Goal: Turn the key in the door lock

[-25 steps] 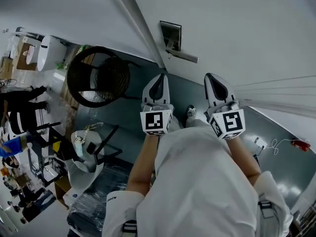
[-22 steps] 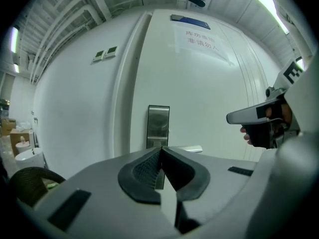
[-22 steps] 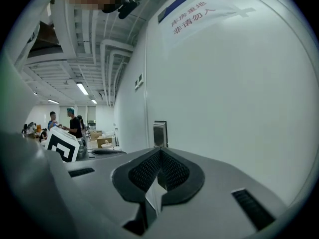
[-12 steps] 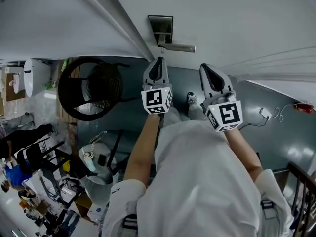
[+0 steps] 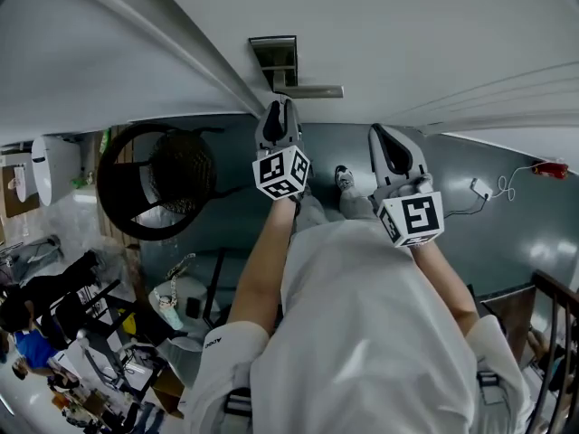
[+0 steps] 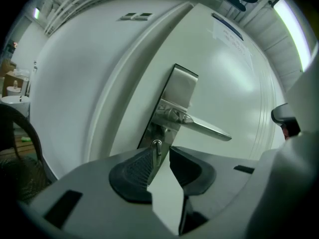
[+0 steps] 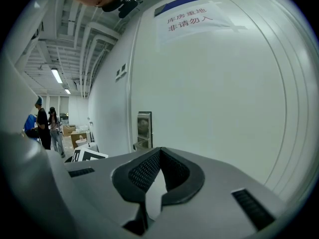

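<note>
**A:** What is shown in the head view?

**B:** A white door [image 5: 407,34] is seen from above, with a metal lock plate [image 5: 274,60] and a lever handle [image 5: 317,90] fixed to it. The left gripper [image 5: 279,107] is held up to the door just under the lever handle. The right gripper [image 5: 387,143] is held beside it, near the door and well apart from the lock plate. A round black chair [image 5: 149,183] is seen on the grey floor to the left.

**A:** What is added by the left gripper view?

**B:** The key [image 6: 157,146] is shown seated in the lock, directly below the lever handle. The jaws are spread and have just been opening. The head of the key is framed between their tips. It is seen close against the ribbed pad on the left of the picture, and a clear gap is left to the other pad. No squeeze on the key is shown.

**A:** And by the right gripper view?

**B:** The jaws are pressed together at their tips, and nothing is held between them. The door is faced at a slant. A paper notice [image 7: 192,18] is seen high on the door, and the lock plate is seen beyond the tips. Two people [image 7: 47,126] are seen standing far off at the left.
</note>
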Demonstrator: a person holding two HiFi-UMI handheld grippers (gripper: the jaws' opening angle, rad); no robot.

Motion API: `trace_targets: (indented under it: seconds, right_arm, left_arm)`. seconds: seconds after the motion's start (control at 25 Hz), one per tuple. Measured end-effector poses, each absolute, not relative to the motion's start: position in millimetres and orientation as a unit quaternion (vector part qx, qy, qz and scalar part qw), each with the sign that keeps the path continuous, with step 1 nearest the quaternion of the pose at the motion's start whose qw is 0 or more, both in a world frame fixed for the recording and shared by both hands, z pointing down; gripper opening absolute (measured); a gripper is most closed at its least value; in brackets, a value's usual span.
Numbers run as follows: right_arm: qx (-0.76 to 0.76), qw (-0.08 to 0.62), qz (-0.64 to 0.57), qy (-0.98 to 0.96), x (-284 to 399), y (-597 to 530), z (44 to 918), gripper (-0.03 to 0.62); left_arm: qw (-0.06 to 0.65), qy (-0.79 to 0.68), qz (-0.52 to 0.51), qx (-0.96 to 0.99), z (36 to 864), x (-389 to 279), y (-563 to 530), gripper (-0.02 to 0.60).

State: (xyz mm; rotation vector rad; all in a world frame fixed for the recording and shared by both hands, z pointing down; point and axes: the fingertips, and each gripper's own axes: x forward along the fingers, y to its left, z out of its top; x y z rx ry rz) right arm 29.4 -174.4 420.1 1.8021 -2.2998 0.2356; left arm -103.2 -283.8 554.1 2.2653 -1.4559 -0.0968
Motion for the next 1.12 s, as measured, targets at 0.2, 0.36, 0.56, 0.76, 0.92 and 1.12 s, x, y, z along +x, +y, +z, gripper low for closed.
trace_targets:
  seconds: [0.2, 0.36, 0.56, 0.76, 0.92, 1.12]
  right_arm:
    - [0.61, 0.11, 0.082, -0.781, 32.1, -179.2, 422.2, -0.008]
    - [0.608, 0.111, 0.081, -0.782, 34.0, -184.2, 422.8, -0.008]
    - [0.61, 0.11, 0.081, -0.781, 39.0, -187.0, 423.2, -0.008]
    - [0.602, 0.11, 0.083, -0.786, 37.1, -189.5, 424.8, -0.008]
    - [0.598, 0.11, 0.088, -0.789, 36.2, -191.7, 429.5, -0.008]
    - [0.592, 0.114, 0.089, -0.793, 36.6, -192.4, 430.9, -0.008]
  left_arm:
    - [0.216, -0.54, -0.032, 0.813, 558.5, -99.9, -292.8, 0.109]
    - [0.188, -0.566, -0.016, 0.802, 559.9, -101.6, -297.9, 0.029]
    - [0.147, -0.575, 0.007, 0.805, 561.1, -98.7, -297.5, 0.029]
    - [0.155, -0.571, -0.005, 0.806, 564.7, -97.9, -300.4, 0.029]
    - [0.2, -0.553, -0.054, 0.807, 566.5, -99.5, -302.4, 0.029]
    - [0.316, -0.52, -0.158, 0.777, 568.4, -103.7, -303.4, 0.026]
